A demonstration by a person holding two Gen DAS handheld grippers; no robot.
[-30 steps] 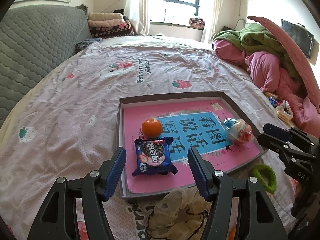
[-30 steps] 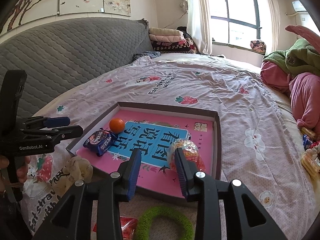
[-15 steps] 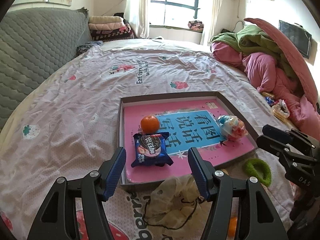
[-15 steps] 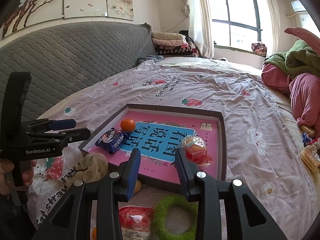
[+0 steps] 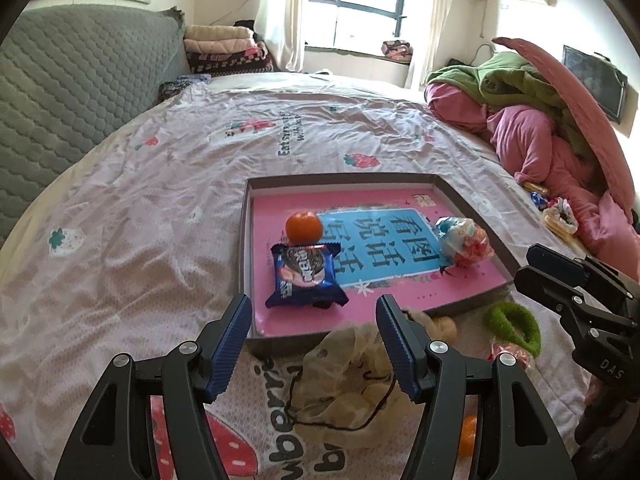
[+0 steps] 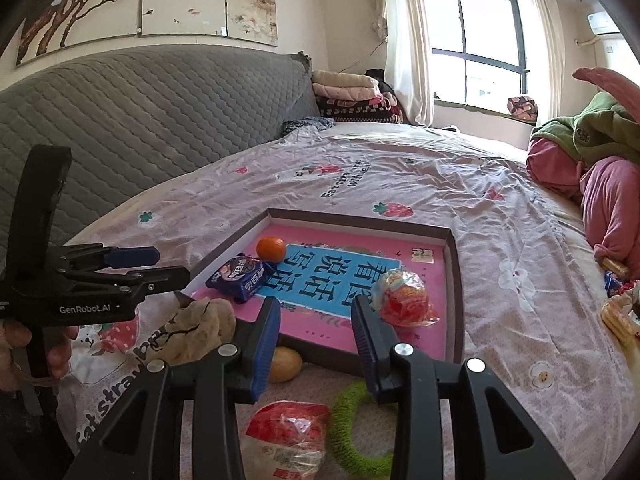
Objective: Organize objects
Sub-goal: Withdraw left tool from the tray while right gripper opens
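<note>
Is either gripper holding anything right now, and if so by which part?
Nothing is held. The left gripper and right gripper are both open with nothing between their fingers, above the bed short of the tray. The snacks lie untouched.

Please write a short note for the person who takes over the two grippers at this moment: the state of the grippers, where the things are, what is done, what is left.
Left gripper open, empty. Right gripper open, empty.
In the tray: orange, blue cookie pack, wrapped candy ball.
On the bedsheet before the tray: beige pouch, green ring, red snack packet, yellowish fruit.
Left: those four, by the look of it.
</note>
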